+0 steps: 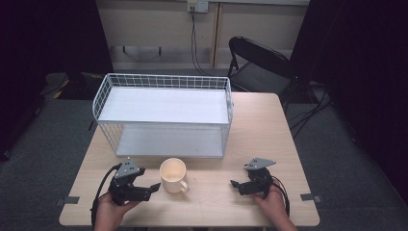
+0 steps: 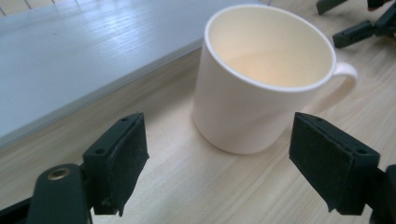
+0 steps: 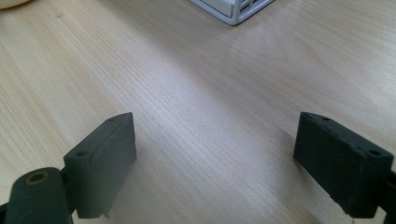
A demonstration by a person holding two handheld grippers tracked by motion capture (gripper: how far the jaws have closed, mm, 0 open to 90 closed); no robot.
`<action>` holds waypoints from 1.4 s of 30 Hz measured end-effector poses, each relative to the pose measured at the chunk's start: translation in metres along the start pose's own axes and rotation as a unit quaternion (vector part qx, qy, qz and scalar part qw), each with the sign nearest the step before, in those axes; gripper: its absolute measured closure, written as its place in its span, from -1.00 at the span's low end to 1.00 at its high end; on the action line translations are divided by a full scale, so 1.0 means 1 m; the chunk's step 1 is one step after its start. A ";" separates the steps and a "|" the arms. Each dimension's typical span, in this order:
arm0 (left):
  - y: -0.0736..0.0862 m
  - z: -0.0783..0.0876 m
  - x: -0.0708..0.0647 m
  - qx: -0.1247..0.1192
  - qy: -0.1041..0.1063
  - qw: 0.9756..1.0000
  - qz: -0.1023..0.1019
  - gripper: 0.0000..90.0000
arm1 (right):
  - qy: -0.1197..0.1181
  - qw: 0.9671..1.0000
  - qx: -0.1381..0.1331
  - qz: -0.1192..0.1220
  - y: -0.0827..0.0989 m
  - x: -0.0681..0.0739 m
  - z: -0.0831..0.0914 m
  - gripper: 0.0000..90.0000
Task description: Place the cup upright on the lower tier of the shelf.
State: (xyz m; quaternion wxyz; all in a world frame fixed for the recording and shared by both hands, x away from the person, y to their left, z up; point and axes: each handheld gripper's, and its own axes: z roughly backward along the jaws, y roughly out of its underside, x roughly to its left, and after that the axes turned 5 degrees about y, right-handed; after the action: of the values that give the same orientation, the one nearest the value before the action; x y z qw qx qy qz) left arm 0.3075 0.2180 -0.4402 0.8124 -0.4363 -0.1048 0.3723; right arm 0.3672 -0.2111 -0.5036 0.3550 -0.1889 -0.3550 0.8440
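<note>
High view: the cream mug stands upright on the worktop, just in front of the white wire rack. The left claw sits just beside the mug, its tips pointing at the mug's base. The right claw rests well apart on the mug's other side, aimed toward it. The handle turns toward the person, between the two claws.

Left gripper view: the left claw stands wide, both pads bare and holding nothing. The mug is directly ahead of the jaws, not yet between them, and its body looks about as wide as the gap. Advance straight and level, keep the pads clear of the worktop, and centre the mug's wall before closing. The handle projects off to the right jaw's side; approach so that it stays outside the pads.

Right gripper view: the right claw is equally wide and holds nothing, with bare worktop ahead and a rack corner beyond. Hold it still, clear of the approach.
</note>
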 end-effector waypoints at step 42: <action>-0.033 -0.020 -0.005 -0.042 -0.024 0.999 -0.009 -0.31 | 0.000 1.000 0.000 0.000 0.000 0.000 0.000 -0.73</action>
State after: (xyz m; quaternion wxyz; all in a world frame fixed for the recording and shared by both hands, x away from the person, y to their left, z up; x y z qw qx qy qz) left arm 0.3313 0.1907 -0.4250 0.7940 -0.4598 -0.1438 0.3708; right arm 0.3672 -0.2111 -0.5036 0.3549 -0.1890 -0.3550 0.8440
